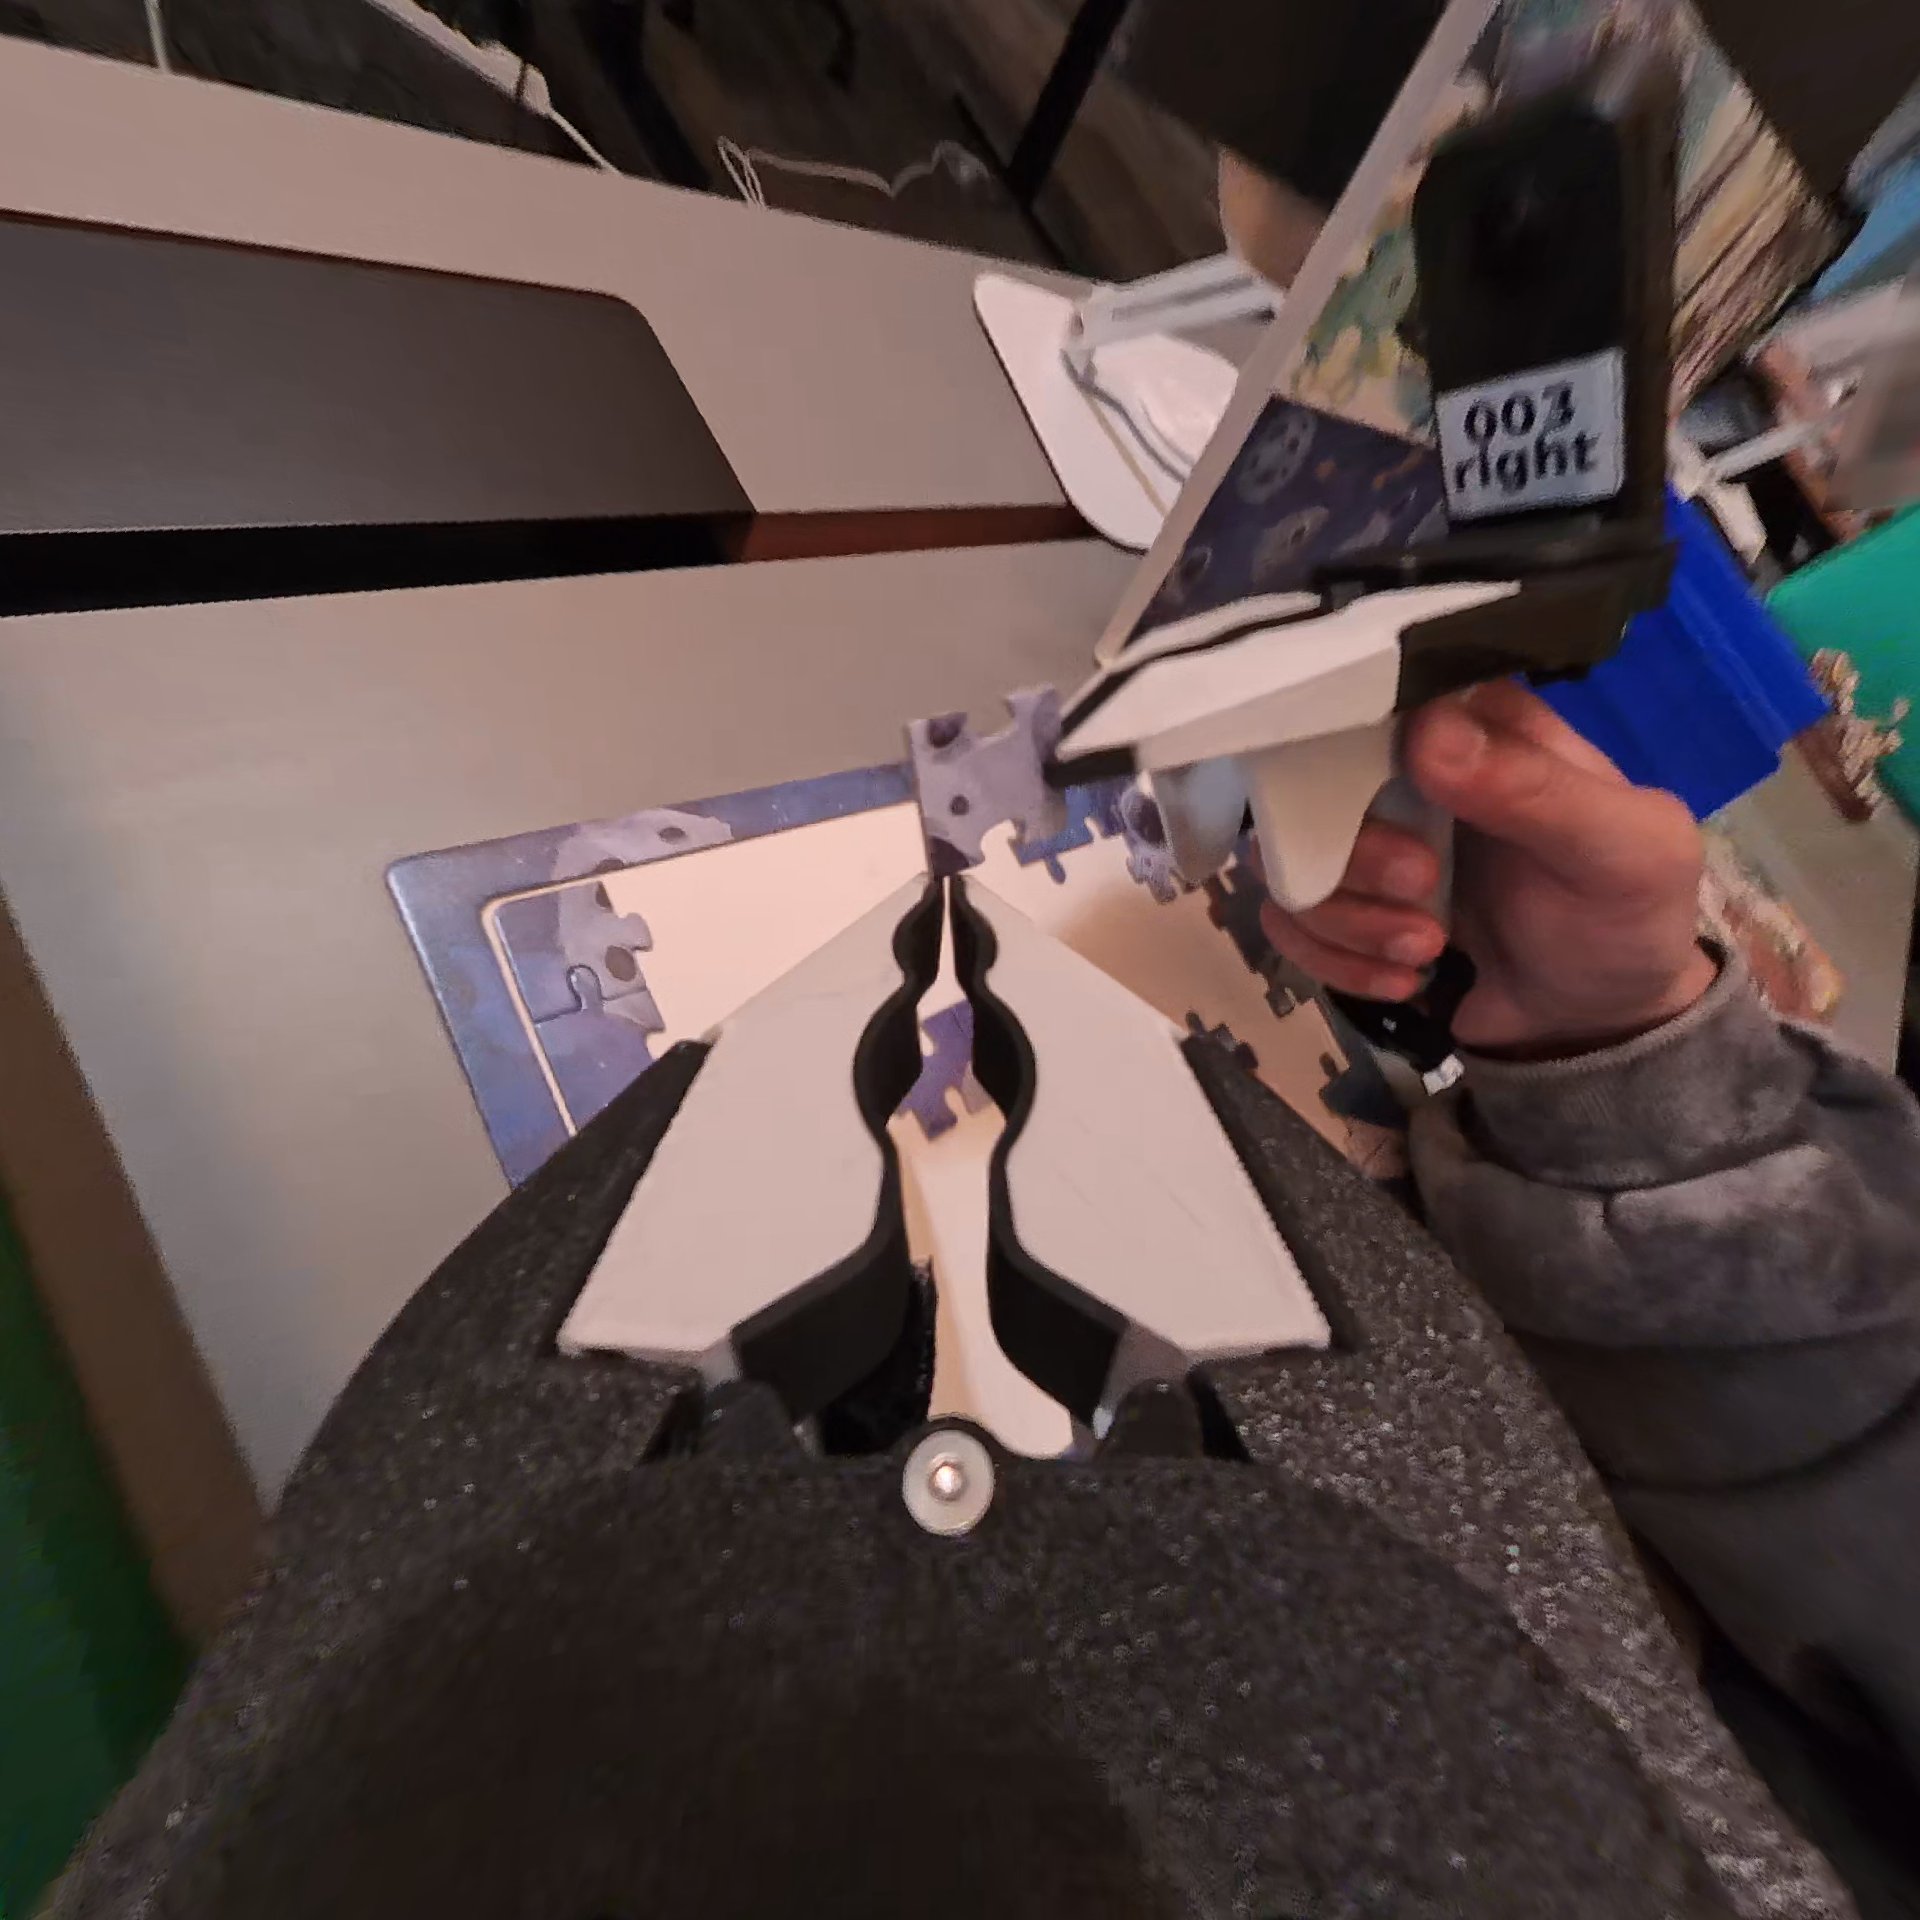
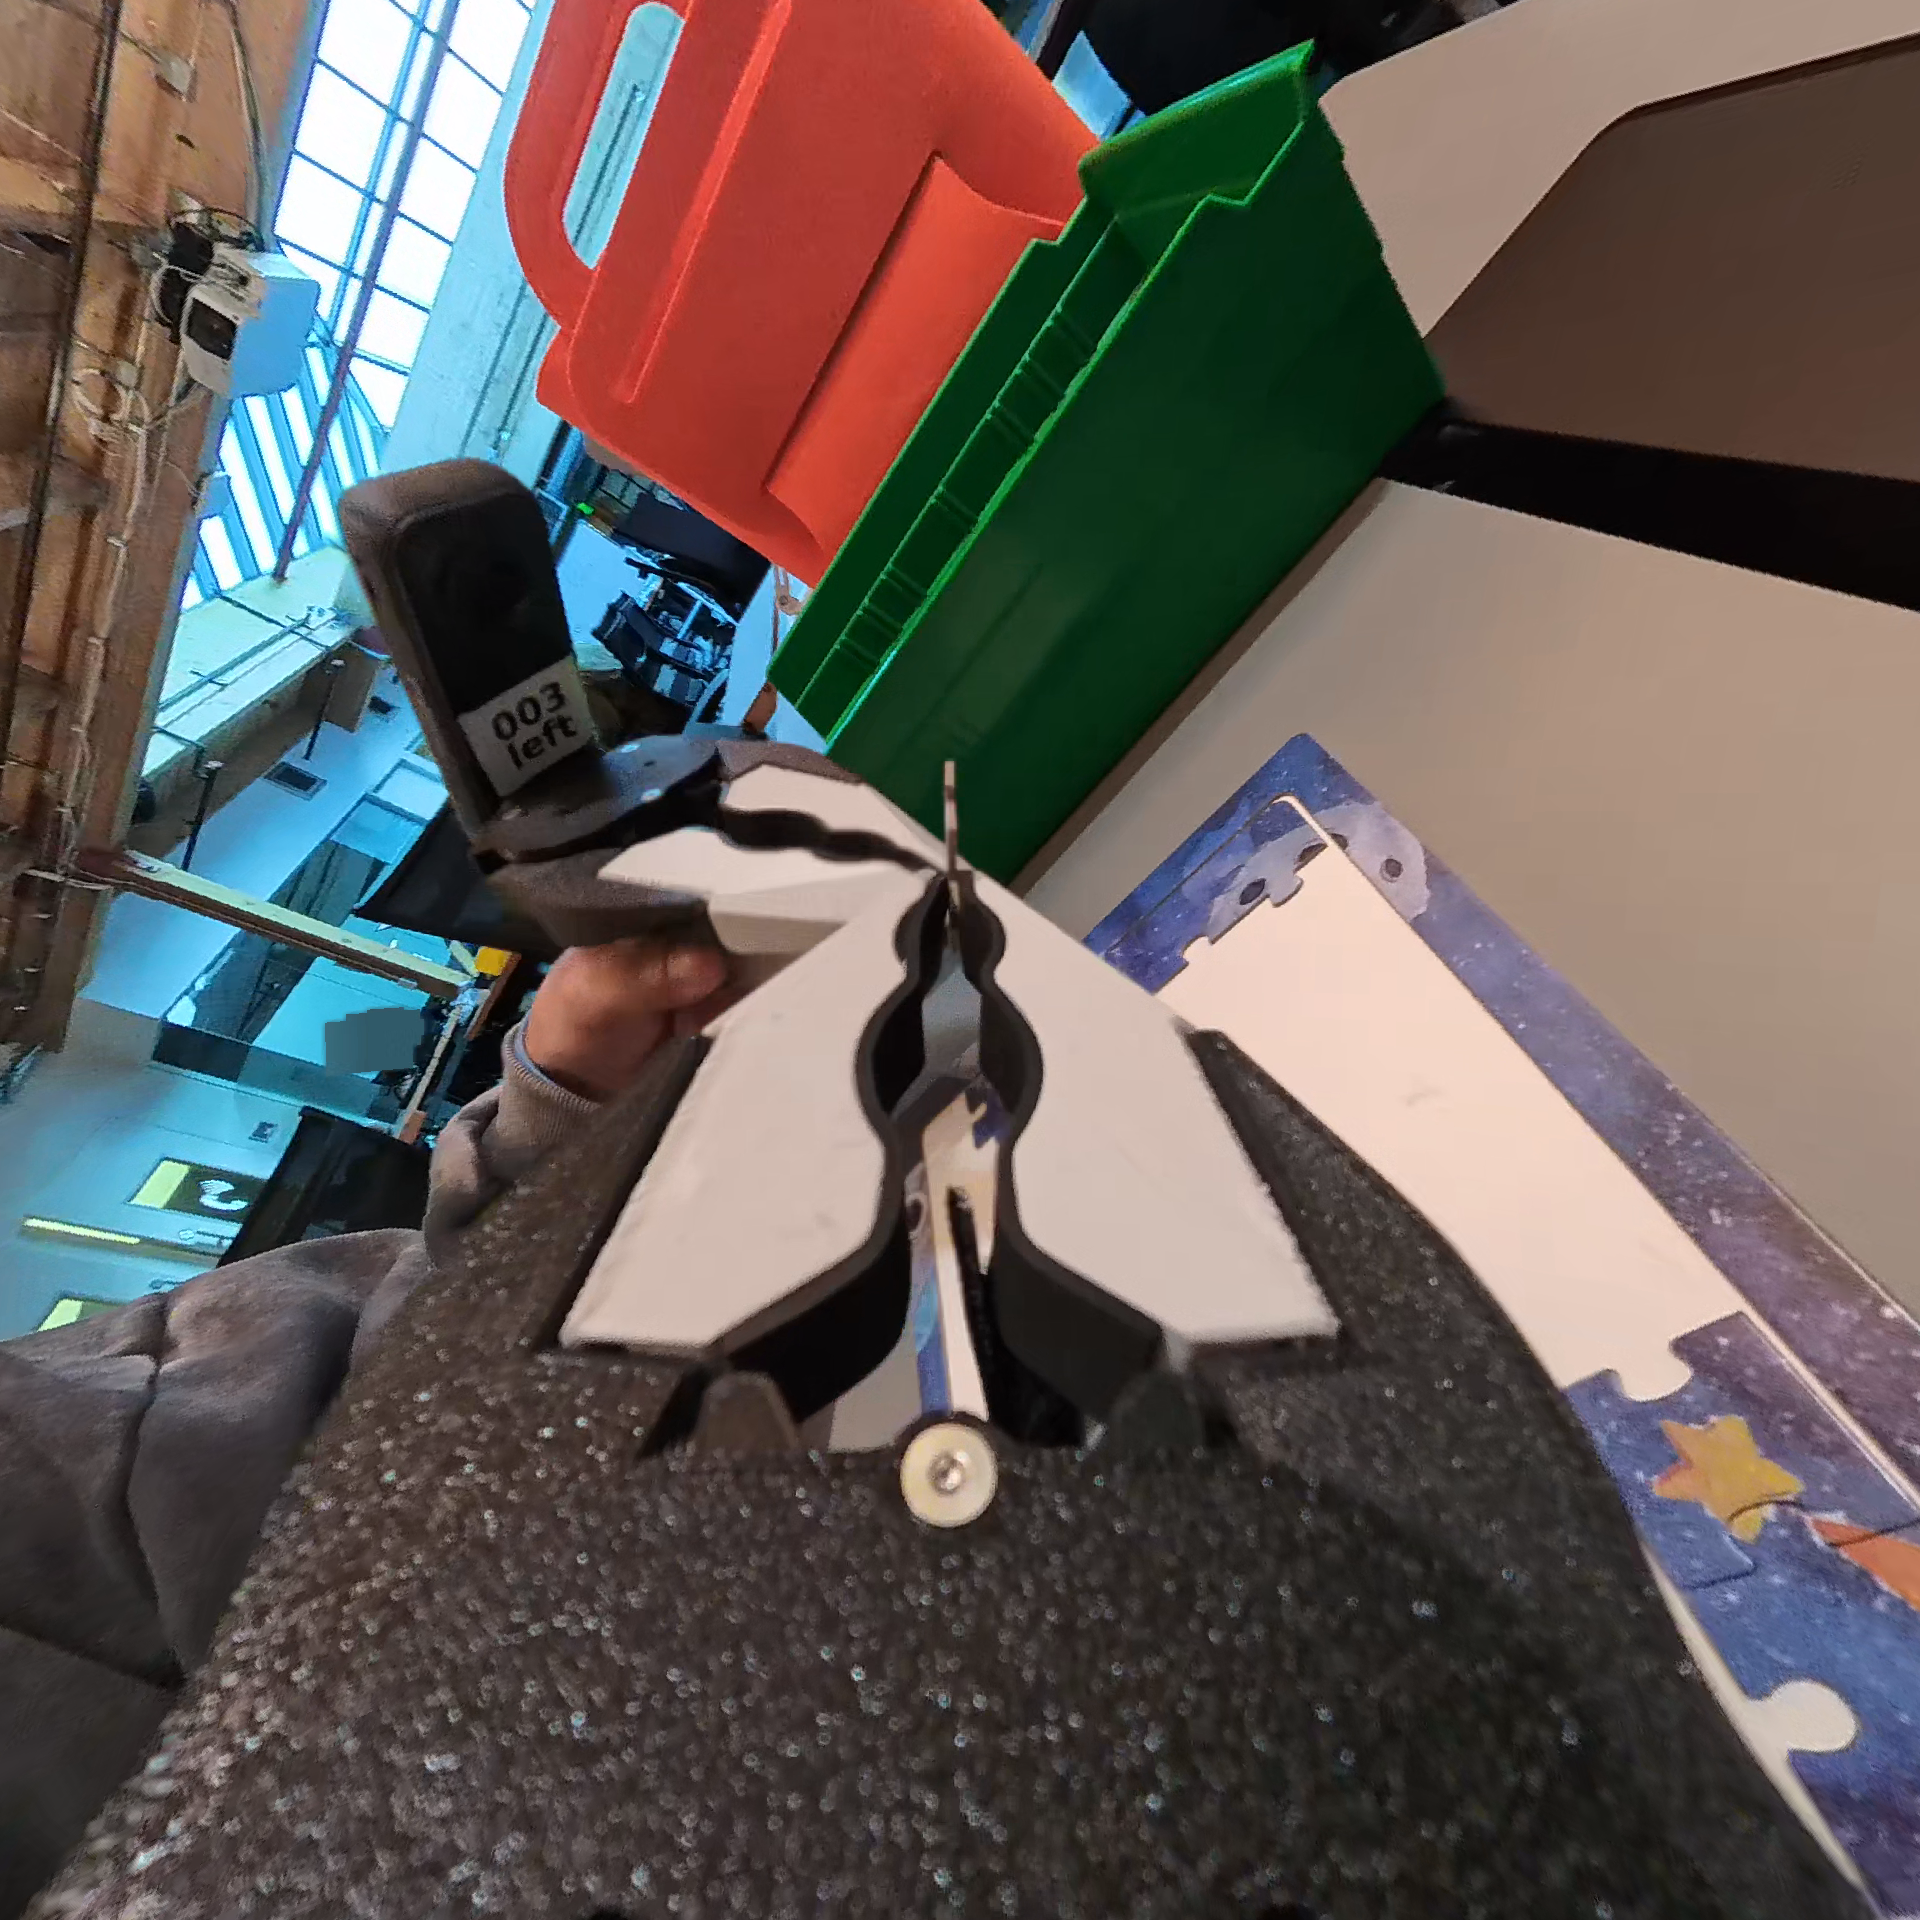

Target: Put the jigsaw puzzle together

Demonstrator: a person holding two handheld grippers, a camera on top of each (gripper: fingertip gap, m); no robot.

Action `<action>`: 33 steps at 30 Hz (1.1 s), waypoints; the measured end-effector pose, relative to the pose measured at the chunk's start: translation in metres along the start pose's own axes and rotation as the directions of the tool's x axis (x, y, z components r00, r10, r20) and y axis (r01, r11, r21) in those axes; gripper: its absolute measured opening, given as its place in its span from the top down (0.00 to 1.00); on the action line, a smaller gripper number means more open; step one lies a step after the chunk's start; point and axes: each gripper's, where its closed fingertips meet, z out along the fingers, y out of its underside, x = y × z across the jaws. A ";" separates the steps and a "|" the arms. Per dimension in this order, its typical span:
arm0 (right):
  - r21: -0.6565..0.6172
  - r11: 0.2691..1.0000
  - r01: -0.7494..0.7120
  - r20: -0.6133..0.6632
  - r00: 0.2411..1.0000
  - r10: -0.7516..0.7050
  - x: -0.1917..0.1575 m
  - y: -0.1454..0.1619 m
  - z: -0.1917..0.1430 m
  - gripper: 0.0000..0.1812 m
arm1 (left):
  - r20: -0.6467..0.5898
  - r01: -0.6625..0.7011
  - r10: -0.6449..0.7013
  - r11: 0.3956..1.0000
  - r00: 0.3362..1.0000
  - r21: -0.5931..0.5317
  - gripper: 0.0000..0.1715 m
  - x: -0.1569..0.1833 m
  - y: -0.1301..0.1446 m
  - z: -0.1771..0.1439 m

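A: Left tool (image 1: pixel 948 883): clamped on the lower edge of the puzzle piece (image 1: pixel 982 795), keeping it raised above the puzzle tray (image 1: pixel 457 883) on the table (image 1: pixel 260 748).

B: Right tool (image 2: pixel 951 899): also clenched on that piece, at its side edge. Likely a handover or re-grip before seating.

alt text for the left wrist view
Two grippers, left and right, pinch one grey-blue puzzle piece together above a blue-bordered puzzle tray, mostly unfilled, on a grey table.
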 end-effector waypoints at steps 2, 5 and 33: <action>-0.018 1.000 0.002 0.001 1.000 -0.002 0.000 0.003 0.002 0.99 | 0.016 0.015 -0.015 0.999 1.000 0.030 1.00 -0.004 -0.005 -0.002; -0.065 0.998 0.014 -0.005 1.000 -0.014 0.000 0.012 0.008 0.99 | 0.035 0.025 -0.026 0.999 0.999 0.043 1.00 -0.009 -0.006 -0.001; 0.077 0.836 -0.543 -0.219 0.809 0.545 0.077 0.038 0.028 0.99 | 0.508 -0.072 0.199 0.964 0.838 -0.258 0.99 -0.086 0.039 0.008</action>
